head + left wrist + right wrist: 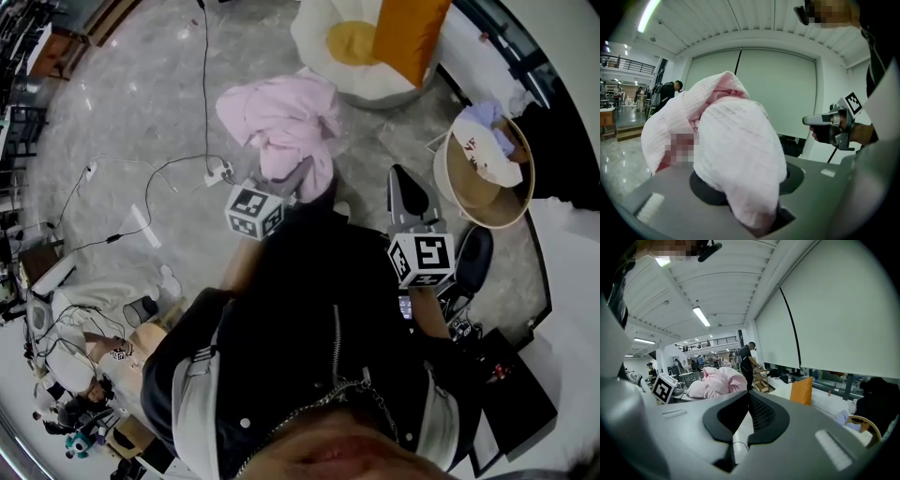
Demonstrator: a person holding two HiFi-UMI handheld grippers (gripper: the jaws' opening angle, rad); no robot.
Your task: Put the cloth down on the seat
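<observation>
While aloft, cloth (281,127) in left gripper (302,180)

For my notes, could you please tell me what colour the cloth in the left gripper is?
Pale pink cloth, best seen in the left gripper view.

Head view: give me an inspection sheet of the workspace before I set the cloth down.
Surface: grey stone floor.
Job's things: pink cloth hangs from the left tool, not yet on the white seat.
Clutter: orange cushion on the seat; round basket with cloths inside.
Grippers: left tool closed on the cloth; right tool tips together, nothing between them.
Cables: black cable and white power strip on the floor.
Surroundings: open hall; a person stands in the distance.
</observation>
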